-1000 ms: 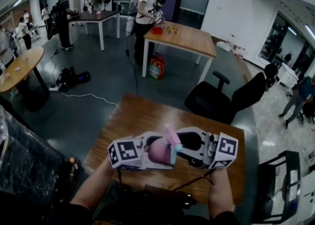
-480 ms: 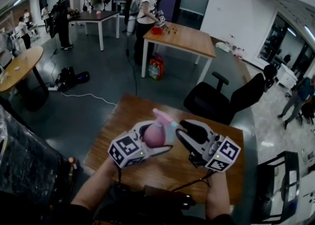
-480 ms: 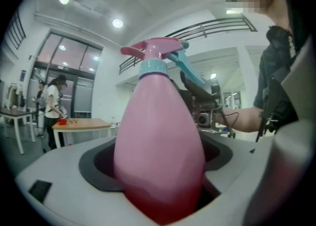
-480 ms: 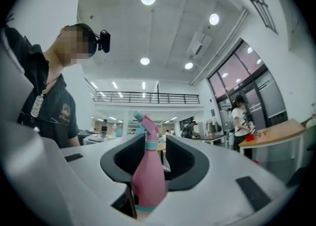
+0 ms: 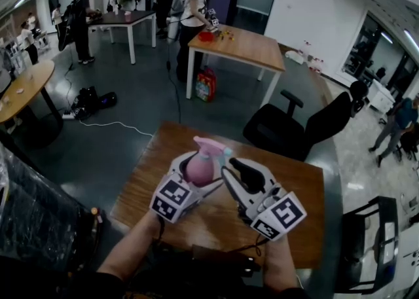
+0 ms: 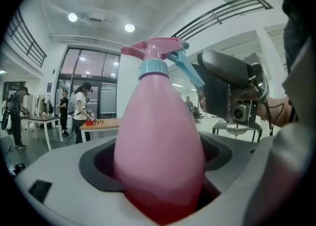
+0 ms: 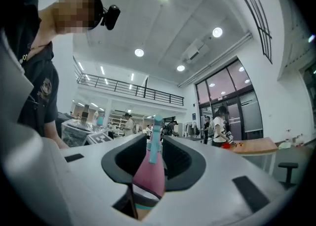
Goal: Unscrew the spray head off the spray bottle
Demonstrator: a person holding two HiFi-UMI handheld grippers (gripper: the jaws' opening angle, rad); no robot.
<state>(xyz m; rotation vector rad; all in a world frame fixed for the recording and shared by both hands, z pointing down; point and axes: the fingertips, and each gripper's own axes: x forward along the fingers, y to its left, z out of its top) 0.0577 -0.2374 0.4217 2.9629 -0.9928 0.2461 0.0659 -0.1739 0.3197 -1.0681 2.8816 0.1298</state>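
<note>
left gripper clamps spray bottle over table, edges well off; right gripper, jaws just narrowing, grips nothing; open floor beyond.

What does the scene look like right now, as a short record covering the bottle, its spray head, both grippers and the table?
bottle: pink spray bottle, leaning, held over the wooden table
spray head: pink spray head with teal collar, seated on the neck, not yet off
left gripper: left gripper shut on the bottle's lower body
right gripper: right gripper jaws apart, just been closing; teal trigger in the gap at their tips, apparently no grip yet
</note>
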